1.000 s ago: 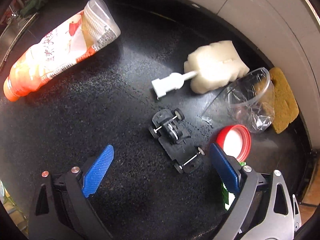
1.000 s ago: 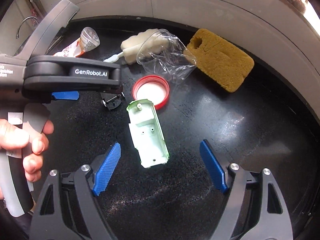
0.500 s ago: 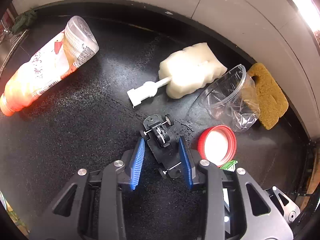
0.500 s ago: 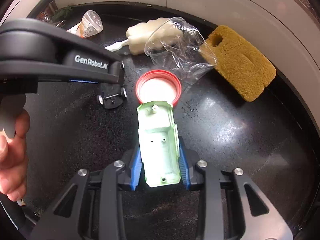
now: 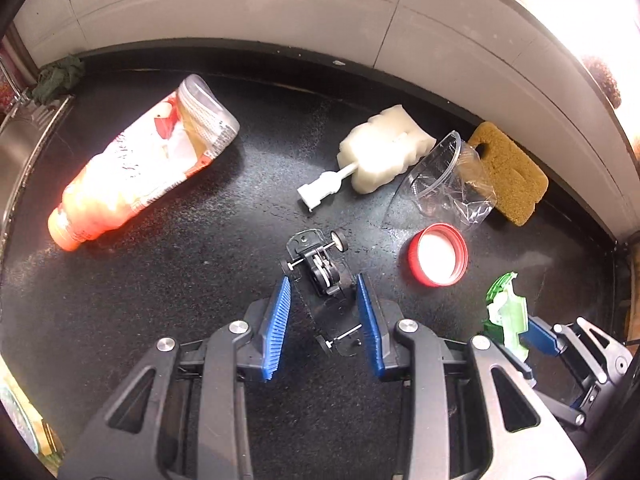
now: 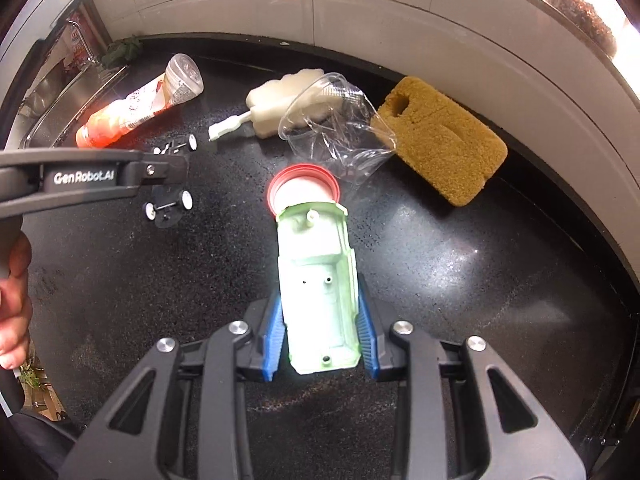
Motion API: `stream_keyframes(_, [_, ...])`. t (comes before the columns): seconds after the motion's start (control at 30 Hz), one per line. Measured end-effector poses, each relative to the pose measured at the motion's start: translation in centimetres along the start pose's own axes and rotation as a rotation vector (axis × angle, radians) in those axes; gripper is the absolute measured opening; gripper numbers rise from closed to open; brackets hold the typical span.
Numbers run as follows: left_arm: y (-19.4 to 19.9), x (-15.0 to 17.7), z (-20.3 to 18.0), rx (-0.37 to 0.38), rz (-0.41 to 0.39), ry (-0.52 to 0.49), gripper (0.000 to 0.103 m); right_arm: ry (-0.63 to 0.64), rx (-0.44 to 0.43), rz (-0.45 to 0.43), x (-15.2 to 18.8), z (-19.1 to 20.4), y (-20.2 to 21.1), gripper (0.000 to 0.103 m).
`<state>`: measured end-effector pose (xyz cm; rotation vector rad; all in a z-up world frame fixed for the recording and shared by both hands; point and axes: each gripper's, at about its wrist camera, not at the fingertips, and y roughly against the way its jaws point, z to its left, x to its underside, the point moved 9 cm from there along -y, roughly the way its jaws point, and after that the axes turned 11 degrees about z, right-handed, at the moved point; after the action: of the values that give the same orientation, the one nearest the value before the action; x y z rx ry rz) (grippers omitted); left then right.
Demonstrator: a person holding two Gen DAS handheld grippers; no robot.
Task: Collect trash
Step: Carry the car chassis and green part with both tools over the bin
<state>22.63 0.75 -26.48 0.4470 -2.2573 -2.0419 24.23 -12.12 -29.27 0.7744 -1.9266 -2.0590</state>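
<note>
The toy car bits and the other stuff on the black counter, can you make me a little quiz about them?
1. True or false: the right claw is shut on the green car shell.
2. What does the left claw grip? A) red lid B) black car chassis C) yellow sponge
3. Fill in: the clear plastic cup lies on its ____.

Key:
1. True.
2. B, the black car chassis; the red lid and yellow sponge lie loose on the counter.
3. Side.
</note>
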Motion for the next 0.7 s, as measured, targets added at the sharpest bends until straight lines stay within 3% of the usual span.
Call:
stream_keyframes(0.37, [5.1, 6.1, 6.8, -0.066, -0.071, 0.024, 0.033, 0.051, -0.022, -0.081, -0.3, 5.6, 6.0, 0.032])
stream_keyframes(0.7, [10.0, 14.4, 15.9, -0.130, -0.121, 0.135, 0.033, 0.198, -0.085, -0.127, 0.3, 17.2, 9.9, 0.032])
